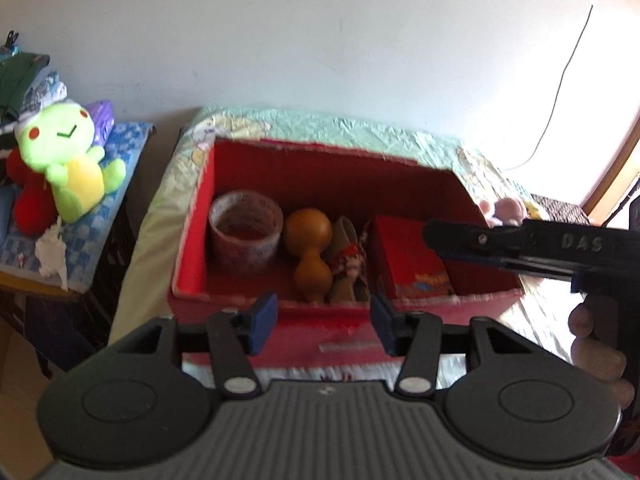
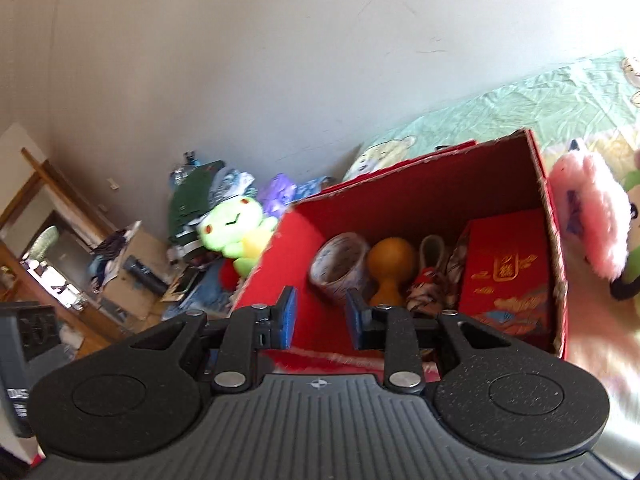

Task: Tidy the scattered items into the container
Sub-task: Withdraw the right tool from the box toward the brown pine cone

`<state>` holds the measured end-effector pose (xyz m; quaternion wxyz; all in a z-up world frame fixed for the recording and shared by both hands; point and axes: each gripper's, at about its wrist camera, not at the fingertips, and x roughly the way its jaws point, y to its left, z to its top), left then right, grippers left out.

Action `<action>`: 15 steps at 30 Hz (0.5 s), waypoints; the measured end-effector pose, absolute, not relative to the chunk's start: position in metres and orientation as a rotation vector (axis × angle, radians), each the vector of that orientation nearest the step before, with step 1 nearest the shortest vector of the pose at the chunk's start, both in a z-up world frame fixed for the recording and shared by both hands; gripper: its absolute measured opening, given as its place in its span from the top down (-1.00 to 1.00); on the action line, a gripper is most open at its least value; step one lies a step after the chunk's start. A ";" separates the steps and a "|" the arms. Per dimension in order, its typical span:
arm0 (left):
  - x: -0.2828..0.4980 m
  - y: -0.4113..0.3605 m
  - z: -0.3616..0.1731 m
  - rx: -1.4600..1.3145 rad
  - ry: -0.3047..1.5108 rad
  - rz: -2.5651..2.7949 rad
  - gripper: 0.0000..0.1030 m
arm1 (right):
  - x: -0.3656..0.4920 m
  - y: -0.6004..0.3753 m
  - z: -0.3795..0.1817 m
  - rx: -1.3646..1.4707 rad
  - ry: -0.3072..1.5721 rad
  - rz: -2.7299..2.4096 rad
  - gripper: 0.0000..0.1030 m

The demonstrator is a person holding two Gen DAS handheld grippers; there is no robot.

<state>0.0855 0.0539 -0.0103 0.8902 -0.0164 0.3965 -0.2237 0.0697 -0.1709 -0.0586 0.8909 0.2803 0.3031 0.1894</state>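
Four things are seen lined up inside the open red cardboard box, which is sat on a bed covered with a pale green cartoon-print quilt. From left to right: a printed roll of clear packing tape, a tan wooden gourd-shaped object, a small patterned fabric pouch with a loop, and a red gift packet with gold lettering leaned against the right wall.

Both grippers are held empty just in front of the box's near wall. The left gripper is shown with its blue-padded fingers spread wide, nothing between them. The right gripper is also parted, though by a narrower gap, and nothing is gripped.

Outside the box, a fluffy pink plush toy is pressed right up against the right wall. A lime-green frog plush is parked on a cluttered blue checkered surface well off to the left.
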 end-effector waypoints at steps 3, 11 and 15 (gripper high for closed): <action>0.073 0.051 -0.020 -0.002 0.835 -0.452 -0.03 | 0.057 -0.165 -0.062 0.556 0.646 0.437 0.41; 0.053 0.045 -0.056 0.043 0.915 -0.467 -0.43 | 0.048 -0.163 -0.110 0.566 0.824 0.371 0.41; 0.055 0.045 -0.074 0.013 0.979 -0.471 -0.43 | 0.048 -0.167 -0.125 0.637 0.888 0.346 0.38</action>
